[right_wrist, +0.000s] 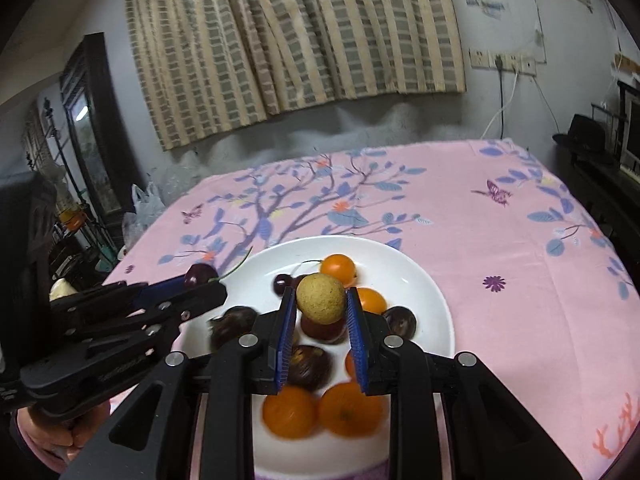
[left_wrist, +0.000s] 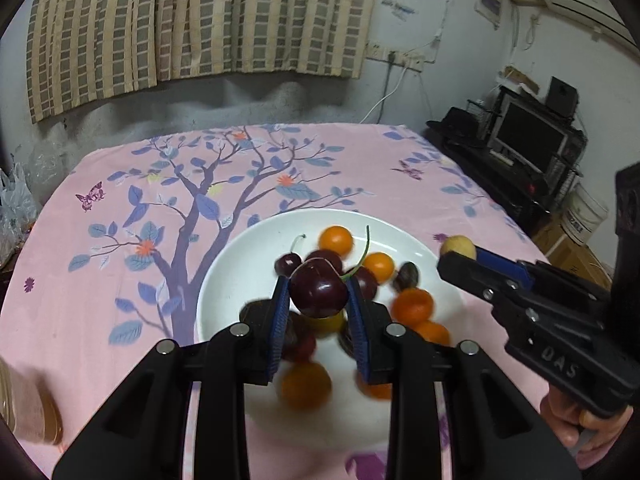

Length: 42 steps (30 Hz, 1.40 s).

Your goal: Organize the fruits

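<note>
a: what's around the tongs?
b: left tongs (left_wrist: 319, 300) clench a dark cherry (left_wrist: 319, 294) above the white plate (left_wrist: 240, 256); right tongs (right_wrist: 322, 312) grip a yellowish round fruit (right_wrist: 321, 298).
a: anything crowding them?
b: oranges (right_wrist: 350, 408) and dark fruit fill the plate on the pink table (right_wrist: 500, 240).

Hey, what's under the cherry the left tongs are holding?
Below the cherry sits the white plate with more fruit: dark cherries, orange fruits, and a yellow fruit just beneath it. The cherry and left tongs cover part of the pile.
</note>
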Each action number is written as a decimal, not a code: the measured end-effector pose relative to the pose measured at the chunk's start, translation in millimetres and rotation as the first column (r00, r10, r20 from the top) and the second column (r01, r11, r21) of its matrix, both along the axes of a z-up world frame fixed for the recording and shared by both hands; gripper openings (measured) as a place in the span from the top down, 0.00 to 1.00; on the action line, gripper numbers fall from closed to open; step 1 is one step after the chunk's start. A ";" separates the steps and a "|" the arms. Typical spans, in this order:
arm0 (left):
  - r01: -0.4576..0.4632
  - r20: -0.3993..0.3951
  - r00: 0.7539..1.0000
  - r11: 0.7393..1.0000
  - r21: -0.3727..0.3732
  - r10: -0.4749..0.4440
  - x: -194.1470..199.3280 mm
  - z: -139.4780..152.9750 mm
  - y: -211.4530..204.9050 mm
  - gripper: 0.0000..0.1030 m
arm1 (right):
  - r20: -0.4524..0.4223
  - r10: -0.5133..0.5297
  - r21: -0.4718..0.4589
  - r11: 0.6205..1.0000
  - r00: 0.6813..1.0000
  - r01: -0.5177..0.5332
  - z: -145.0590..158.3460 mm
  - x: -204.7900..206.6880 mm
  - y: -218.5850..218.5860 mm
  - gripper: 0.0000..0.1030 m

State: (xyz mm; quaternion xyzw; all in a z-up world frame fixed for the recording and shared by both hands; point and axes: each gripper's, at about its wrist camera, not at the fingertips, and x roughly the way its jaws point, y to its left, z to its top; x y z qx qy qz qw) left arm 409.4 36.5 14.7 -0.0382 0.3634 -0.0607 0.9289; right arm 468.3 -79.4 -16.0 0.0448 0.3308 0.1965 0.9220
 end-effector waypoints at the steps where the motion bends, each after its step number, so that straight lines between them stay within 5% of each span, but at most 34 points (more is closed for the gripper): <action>1: -0.008 -0.014 1.000 1.000 0.008 0.008 14.3 -6.0 0.6 0.73 | -0.007 -0.003 -0.004 1.000 1.000 0.003 -3.8 5.3 0.9 0.75; 9: -0.051 -0.104 0.993 0.999 0.007 0.051 72.8 -43.8 11.0 0.73 | -0.021 -0.009 -0.033 0.999 1.000 0.009 -13.6 34.4 -0.9 0.75; 11: -0.064 -0.116 0.991 0.998 0.017 0.066 77.2 -48.0 11.8 0.63 | -0.022 -0.009 -0.034 0.999 1.000 0.008 -14.1 37.9 -1.3 0.75; 13: -0.105 -0.108 0.988 0.993 0.051 0.110 76.6 -46.2 12.4 0.23 | -0.022 -0.009 -0.033 0.999 1.000 0.008 -13.8 38.4 -1.7 0.75; 21: -0.182 -0.005 0.983 0.983 -0.009 0.182 47.0 -5.1 36.4 0.12 | -0.037 0.024 -0.055 0.998 0.999 -0.026 -20.0 37.9 10.8 0.75; 27: -0.196 0.039 0.980 0.980 0.013 0.196 28.5 13.7 36.6 0.09 | -0.051 0.044 -0.077 0.996 0.998 -0.047 -19.2 33.2 18.7 0.44; 32: -0.208 0.065 0.976 0.978 0.032 0.206 11.0 23.4 35.5 0.08 | -0.030 0.048 -0.089 0.995 0.998 -0.050 -6.4 16.7 15.2 0.08; 42: -0.201 0.102 0.976 0.977 0.071 0.193 -59.3 35.3 27.9 0.05 | 0.016 0.016 -0.170 0.985 1.000 -0.013 7.4 -50.4 7.0 0.04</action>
